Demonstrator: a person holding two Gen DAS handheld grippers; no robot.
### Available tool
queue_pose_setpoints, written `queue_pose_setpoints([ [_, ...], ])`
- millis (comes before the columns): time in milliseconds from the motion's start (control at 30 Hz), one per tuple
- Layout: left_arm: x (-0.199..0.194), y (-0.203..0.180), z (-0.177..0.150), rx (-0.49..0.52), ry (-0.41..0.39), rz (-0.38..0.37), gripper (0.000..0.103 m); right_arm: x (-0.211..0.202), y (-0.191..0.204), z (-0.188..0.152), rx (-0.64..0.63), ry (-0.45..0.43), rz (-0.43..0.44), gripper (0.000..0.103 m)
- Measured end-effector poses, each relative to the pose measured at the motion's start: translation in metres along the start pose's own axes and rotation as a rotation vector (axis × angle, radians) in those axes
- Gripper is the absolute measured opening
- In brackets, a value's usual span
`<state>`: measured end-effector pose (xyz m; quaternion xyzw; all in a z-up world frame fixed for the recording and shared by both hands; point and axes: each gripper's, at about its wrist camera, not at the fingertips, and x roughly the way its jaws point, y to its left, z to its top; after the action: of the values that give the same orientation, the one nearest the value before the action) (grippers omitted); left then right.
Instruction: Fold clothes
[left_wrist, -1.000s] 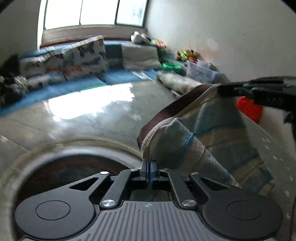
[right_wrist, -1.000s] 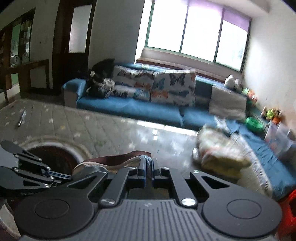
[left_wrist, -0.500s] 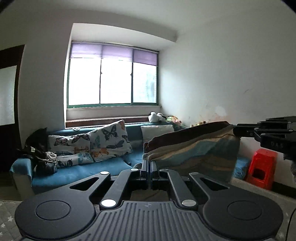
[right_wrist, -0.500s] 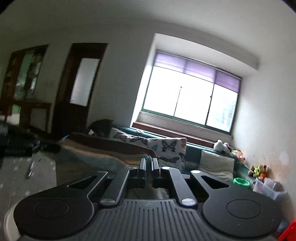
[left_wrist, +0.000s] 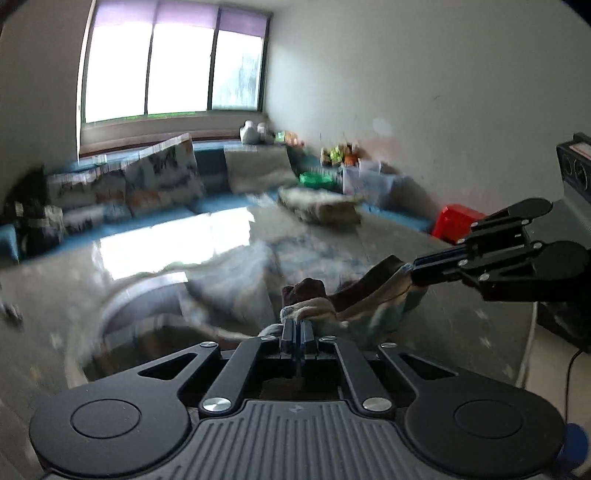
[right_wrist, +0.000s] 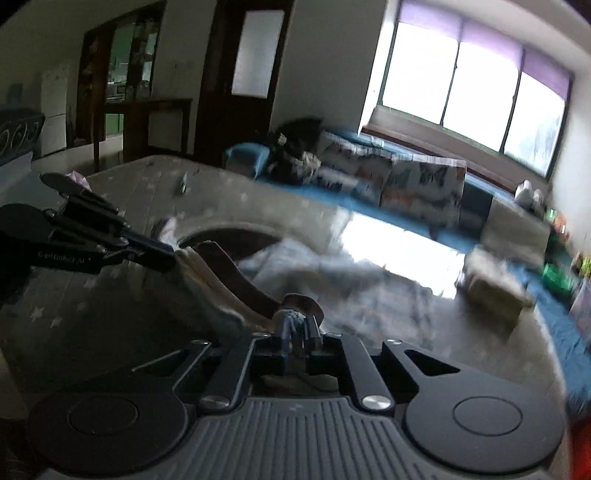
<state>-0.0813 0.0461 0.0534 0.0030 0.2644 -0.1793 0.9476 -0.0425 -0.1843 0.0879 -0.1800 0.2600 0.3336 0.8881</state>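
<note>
The left gripper (left_wrist: 296, 328) is clenched on one corner of the striped garment (left_wrist: 354, 299), and the right gripper (right_wrist: 297, 326) is clenched on the other, the dark hem stretched between them. The garment hangs low over the round table (left_wrist: 461, 325), its far part already spread blurrily across the tabletop. Folding looks barely begun: the cloth is not yet laid flat, and every fold is left. A folded pile (left_wrist: 325, 210) sits at the table's far edge.

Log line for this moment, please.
left gripper: shut on garment | right gripper: shut on garment | garment spread on table
</note>
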Motion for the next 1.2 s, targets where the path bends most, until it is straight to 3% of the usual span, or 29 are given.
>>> queue_pose_setpoints([
  [267,0.022,0.019,-0.008,-0.088,0.018,0.109,0.003,0.028,-0.011,-0.017,0.175,0.015,0.01,0.014],
  [400,0.033,0.035,0.0,-0.107,0.018,0.186,0.005,0.047,-0.008,-0.015,0.195,0.011,0.032,0.026],
  [500,0.041,0.048,0.0,-0.15,0.048,0.194,0.005,0.054,-0.003,-0.016,0.204,-0.002,0.041,0.035],
  [567,0.039,0.046,0.0,-0.149,0.051,0.187,0.005,0.054,0.0,-0.016,0.211,-0.012,0.043,0.05],
  [600,0.038,0.044,-0.001,-0.143,0.058,0.189,0.007,0.053,0.002,-0.016,0.213,-0.016,0.038,0.058],
  [700,0.034,0.034,-0.005,-0.132,0.081,0.187,0.016,0.051,0.004,-0.018,0.223,-0.02,0.035,0.061],
  [800,0.035,0.023,-0.007,-0.123,0.099,0.204,0.04,0.046,0.006,-0.021,0.24,-0.025,0.021,0.073],
  [867,0.035,0.019,-0.009,-0.12,0.106,0.207,0.043,0.044,0.006,-0.024,0.248,-0.026,0.008,0.074],
  [933,0.035,0.014,-0.01,-0.118,0.113,0.21,0.05,0.043,0.005,-0.026,0.261,-0.022,0.0,0.086],
  [1067,0.035,0.006,-0.013,-0.116,0.131,0.217,0.059,0.04,0.005,-0.033,0.284,-0.017,-0.012,0.087],
  [1200,0.034,0.0,-0.017,-0.118,0.153,0.227,0.071,0.038,0.007,-0.039,0.291,-0.013,-0.039,0.097],
])
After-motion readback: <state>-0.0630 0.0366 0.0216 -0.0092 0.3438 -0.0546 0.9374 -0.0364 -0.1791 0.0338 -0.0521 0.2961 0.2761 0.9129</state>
